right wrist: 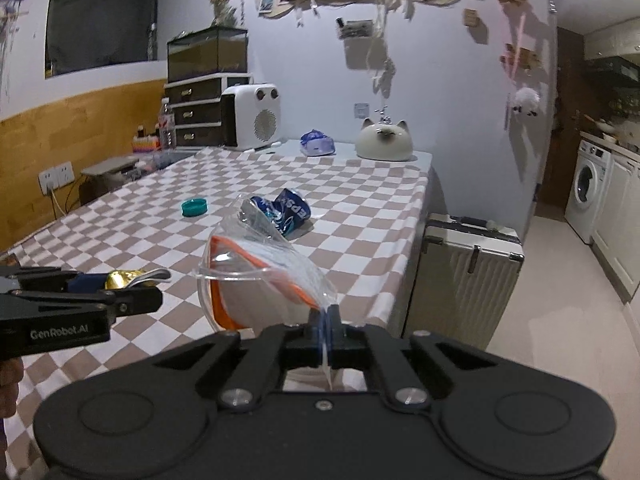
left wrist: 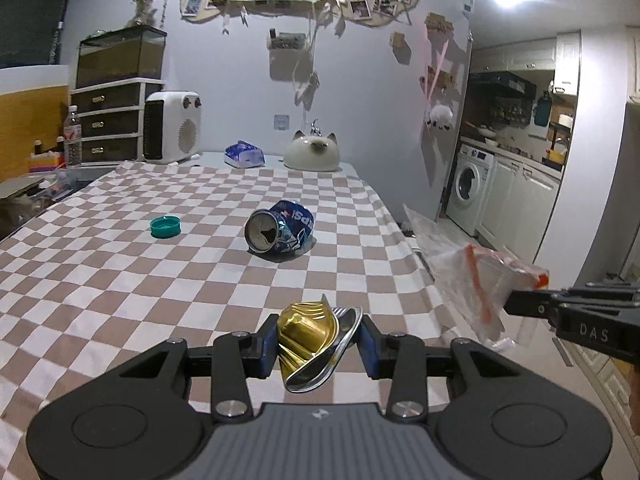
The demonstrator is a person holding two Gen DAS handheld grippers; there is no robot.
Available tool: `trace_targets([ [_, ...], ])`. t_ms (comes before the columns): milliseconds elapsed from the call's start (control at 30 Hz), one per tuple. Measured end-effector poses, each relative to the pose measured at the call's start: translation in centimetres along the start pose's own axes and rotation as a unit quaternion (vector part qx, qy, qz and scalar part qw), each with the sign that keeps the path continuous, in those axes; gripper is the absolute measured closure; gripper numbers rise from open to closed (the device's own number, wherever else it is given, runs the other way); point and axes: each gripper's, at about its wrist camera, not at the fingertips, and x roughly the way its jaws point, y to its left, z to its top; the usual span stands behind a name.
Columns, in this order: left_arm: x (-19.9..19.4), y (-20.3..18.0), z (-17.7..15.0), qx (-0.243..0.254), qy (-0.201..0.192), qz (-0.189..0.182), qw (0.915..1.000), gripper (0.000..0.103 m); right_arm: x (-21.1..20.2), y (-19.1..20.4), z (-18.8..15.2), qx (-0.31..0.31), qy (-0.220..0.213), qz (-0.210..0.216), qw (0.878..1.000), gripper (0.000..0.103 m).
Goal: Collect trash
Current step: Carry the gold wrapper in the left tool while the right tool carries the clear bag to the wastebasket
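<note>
Left wrist view: my left claw [left wrist: 318, 344] is clamping a crushed gold capsule [left wrist: 306, 334]. My right claw [right wrist: 325, 316] is pinching a clear bag [right wrist: 264, 280] beside it.

Black tool [left wrist: 318, 344] linkages, silver screws, blue pads [left wrist: 369, 346], white "DAS" and "GenRobot.AI" lettering.

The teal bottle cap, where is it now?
In both wrist views the teal bottle cap lies on the checkered tablecloth, left of the crushed Pepsi can.
</note>
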Motion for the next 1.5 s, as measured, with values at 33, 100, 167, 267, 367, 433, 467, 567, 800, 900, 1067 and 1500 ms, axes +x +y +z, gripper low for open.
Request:
trace_targets([
  [33,-0.4,-0.3,0.0,-0.001,-0.002,0.001,1.0000,0.061,-0.6,-0.2,-0.1,0.002,-0.002,-0.001,1.000,0.101],
  [100,-1.1,-0.9,0.0,-0.005,-0.005,0.002,1.0000,0.061,-1.7,-0.8,-0.5,0.006,-0.007,-0.004,1.000,0.101],
  [167,-1.6,-1.7,0.1,-0.007,-0.009,0.001,0.9999,0.061,-2.8,-1.4,-0.8,0.011,-0.012,-0.005,1.000,0.101],
  [267,-2.4,-3.3,0.1,-0.004,-0.014,-0.004,0.9999,0.061,-4.4,-2.5,-1.3,0.018,-0.019,-0.012,1.000,0.101],
  [367,-2.9,-5.2,0.1,0.004,-0.020,-0.013,0.9997,0.061,-5.9,-3.9,-2.0,0.028,-0.023,-0.022,0.999,0.101],
  [433,-3.1,-6.7,0.0,0.008,-0.023,-0.021,0.9995,0.061,-6.7,-4.8,-2.4,0.034,-0.025,-0.030,0.999,0.101],
  [467,-3.1,-7.4,0.0,0.009,-0.025,-0.026,0.9993,0.061,-7.2,-5.5,-2.7,0.038,-0.027,-0.035,0.998,0.101],
  [567,-2.9,-9.8,-0.4,0.015,-0.026,-0.038,0.9988,0.061,-8.4,-7.4,-3.6,0.049,-0.029,-0.050,0.997,0.101],
  [800,-1.3,-15.6,-1.7,0.028,-0.013,-0.068,0.9972,0.061,-10.5,-12.0,-5.9,0.074,-0.024,-0.085,0.993,0.101],
  [900,-0.2,-17.9,-2.5,0.037,-0.002,-0.083,0.9958,0.061,-11.0,-14.0,-7.1,0.087,-0.019,-0.100,0.991,0.101],
  [1067,1.8,-21.5,-3.8,0.048,0.017,-0.105,0.9932,0.061,-11.5,-17.3,-9.5,0.108,-0.007,-0.121,0.987,0.101],
  [1500,9.9,-28.0,-9.9,0.058,0.100,-0.129,0.9848,0.061,-9.3,-24.5,-16.0,0.157,0.050,-0.153,0.974,0.101],
])
